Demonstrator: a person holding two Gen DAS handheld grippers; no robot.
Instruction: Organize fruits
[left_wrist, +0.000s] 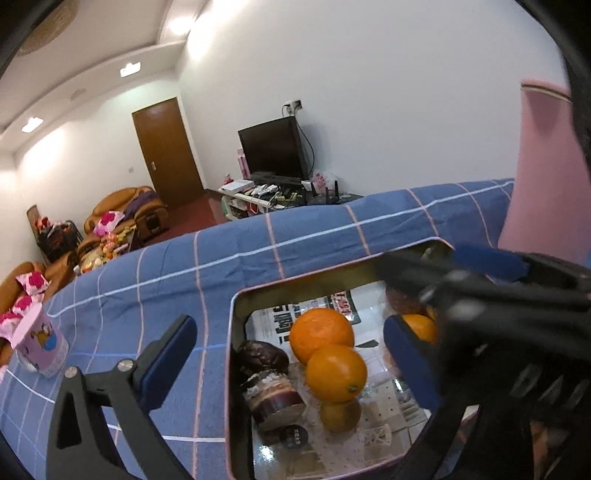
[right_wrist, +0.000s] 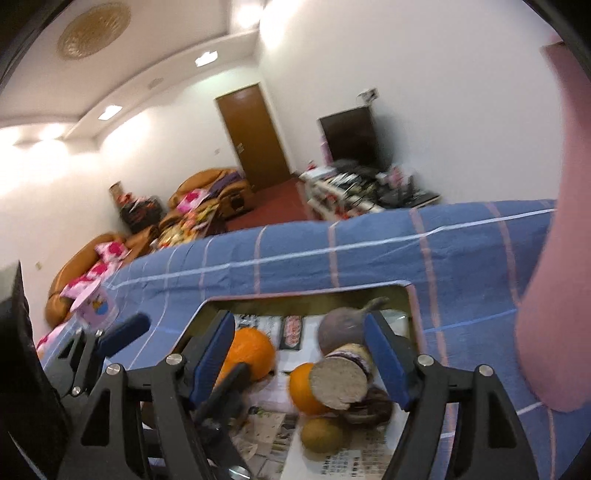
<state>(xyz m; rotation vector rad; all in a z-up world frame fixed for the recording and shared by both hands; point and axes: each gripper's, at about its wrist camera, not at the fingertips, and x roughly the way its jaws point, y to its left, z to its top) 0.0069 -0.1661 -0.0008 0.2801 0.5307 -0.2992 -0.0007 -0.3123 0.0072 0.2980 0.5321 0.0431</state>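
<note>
Two oranges (left_wrist: 321, 334) sit stacked near the middle of an open tin box (left_wrist: 236, 332) lined with printed paper, resting on a blue checked cloth (left_wrist: 295, 236). Below them lies a duller yellow-brown fruit (left_wrist: 340, 413), partly hidden. A dark purple item (left_wrist: 264, 356) and a cut purple root (left_wrist: 275, 398) lie at the box's left side. The left gripper (left_wrist: 291, 365) stands wide apart, nothing between its pads. The right gripper (right_wrist: 301, 360) is also parted around the cut root, contact unclear; it blocks a third orange (left_wrist: 419, 326). A pink shape (left_wrist: 543, 166) at far right is cut off and unidentifiable.
</note>
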